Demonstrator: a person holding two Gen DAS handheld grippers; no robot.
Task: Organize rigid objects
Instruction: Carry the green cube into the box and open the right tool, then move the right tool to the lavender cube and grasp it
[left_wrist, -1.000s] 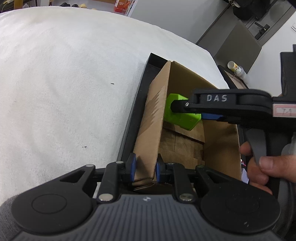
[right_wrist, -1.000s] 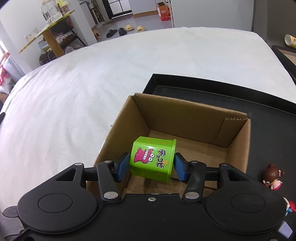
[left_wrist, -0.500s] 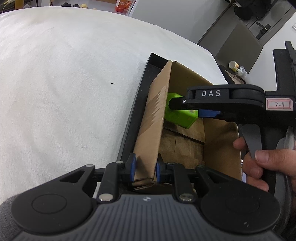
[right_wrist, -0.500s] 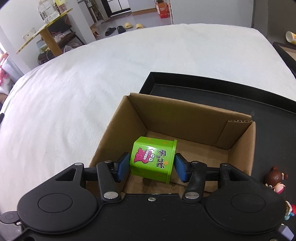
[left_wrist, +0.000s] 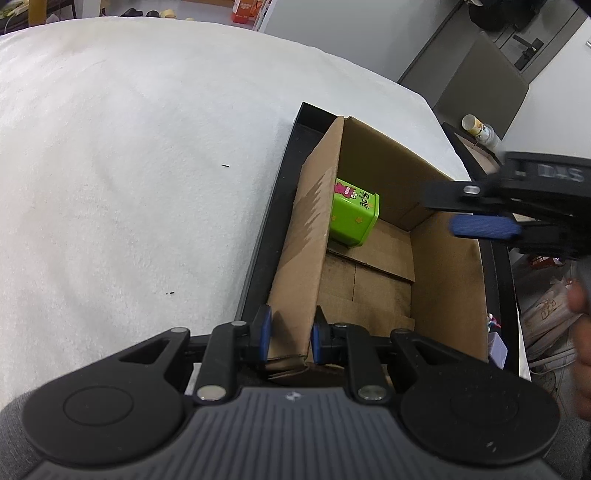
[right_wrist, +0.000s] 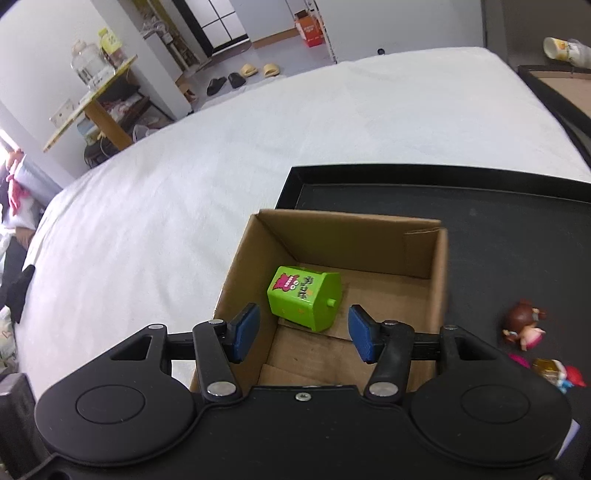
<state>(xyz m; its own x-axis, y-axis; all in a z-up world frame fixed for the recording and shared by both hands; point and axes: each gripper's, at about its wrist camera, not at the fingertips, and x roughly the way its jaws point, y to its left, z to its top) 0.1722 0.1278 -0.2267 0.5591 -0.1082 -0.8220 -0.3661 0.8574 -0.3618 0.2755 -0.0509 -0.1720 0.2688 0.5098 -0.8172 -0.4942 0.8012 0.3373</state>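
A green toy tin (right_wrist: 304, 297) with a pink cartoon label lies on its side on the floor of an open cardboard box (right_wrist: 351, 232), near the box's left wall. It also shows in the left wrist view (left_wrist: 352, 218). My right gripper (right_wrist: 303, 332) is open and empty, above the box and just behind the tin; it shows from the side in the left wrist view (left_wrist: 484, 225). My left gripper (left_wrist: 290, 338) is shut on the near left wall of the cardboard box (left_wrist: 310, 236).
The box stands in a black tray (right_wrist: 498, 221) on a white cloth-covered table (right_wrist: 184, 206). Small toy figures (right_wrist: 524, 328) lie on the tray right of the box. A paper cup (right_wrist: 561, 48) stands beyond the table's far right.
My right gripper opened and let go of the green tin, which dropped onto the box floor and tipped on its side. The right gripper pulled back and up. The left gripper held still.
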